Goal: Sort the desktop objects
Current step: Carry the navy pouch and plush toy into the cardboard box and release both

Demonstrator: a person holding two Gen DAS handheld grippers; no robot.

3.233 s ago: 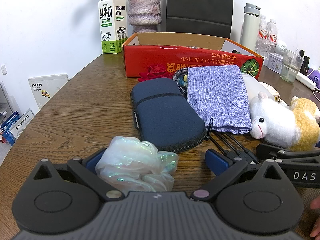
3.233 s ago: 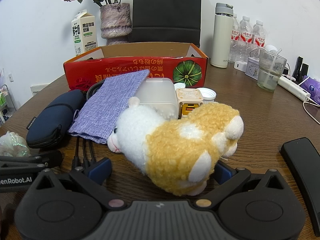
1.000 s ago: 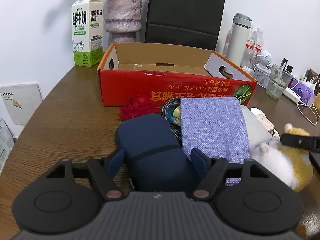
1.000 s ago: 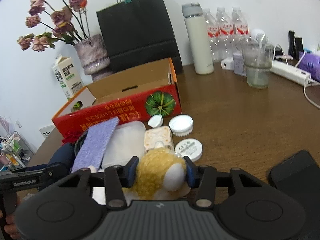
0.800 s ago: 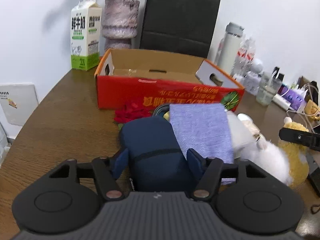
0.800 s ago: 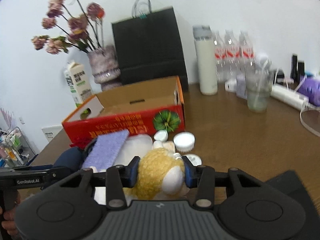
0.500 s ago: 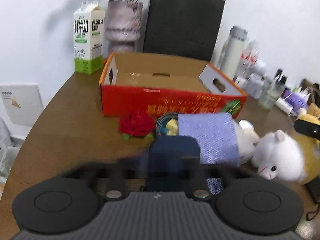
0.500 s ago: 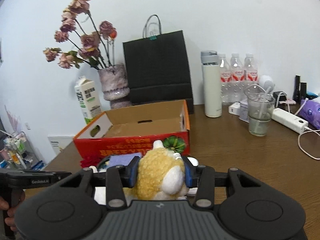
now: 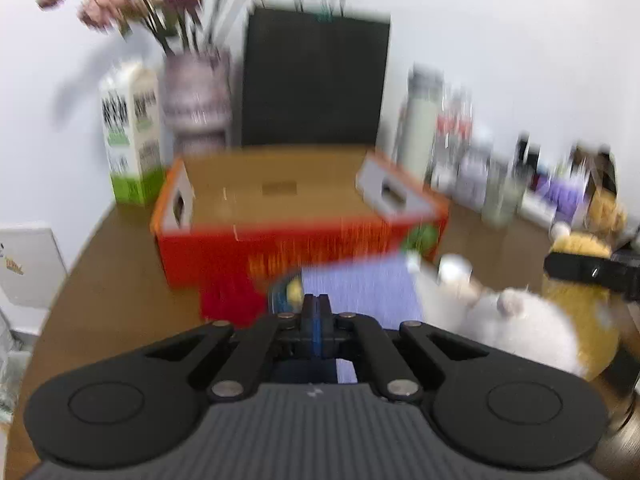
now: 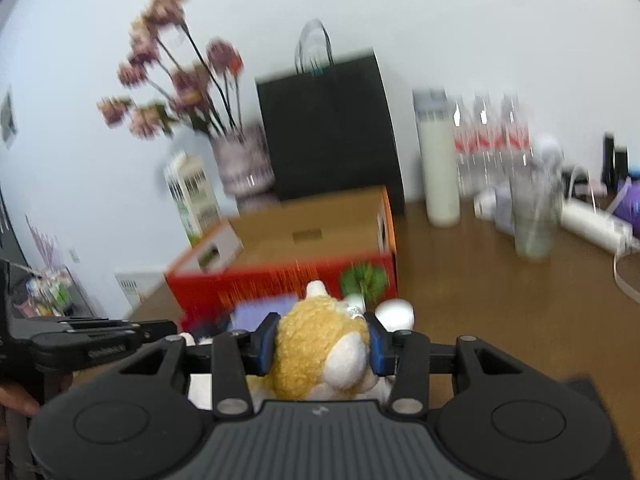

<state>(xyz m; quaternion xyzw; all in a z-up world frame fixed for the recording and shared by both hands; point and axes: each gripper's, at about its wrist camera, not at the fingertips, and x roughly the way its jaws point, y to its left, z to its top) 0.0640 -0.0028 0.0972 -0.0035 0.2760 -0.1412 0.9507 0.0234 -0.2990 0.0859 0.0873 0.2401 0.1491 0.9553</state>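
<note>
My right gripper [image 10: 322, 346] squeezes the plush toy [image 10: 320, 354]. The toy is yellow and white and fluffy. A blue pad [image 10: 266, 342] presses each side of it, and it sits up off the table [image 10: 500, 304]. From my left camera I see the same toy [image 9: 532, 332] far to the right, with a black finger [image 9: 580, 270] of the right gripper across its yellow part.

My left gripper [image 9: 316, 320] is closed. Its two blue pads touch each other and I see nothing between them. Under its frame there is something dark blue, but it is too blurry for me to say what it is.

The red box [image 9: 296, 228] stands on the table in front of me. It is open on top and the inside is brown cardboard. I see it from the right camera too [image 10: 304, 260]. A purple cloth [image 9: 360, 292] lies just in front of the box. A red flower [image 9: 230, 304] lies beside the cloth, to the left.

Behind the box stand a milk carton [image 9: 132, 148], a vase with pink flowers [image 9: 196, 96] and a black paper bag [image 9: 312, 80]. To the right of the box stand a white flask [image 10: 438, 160], some water bottles [image 10: 492, 140] and a glass [image 10: 534, 216]. Both pictures are blurry.
</note>
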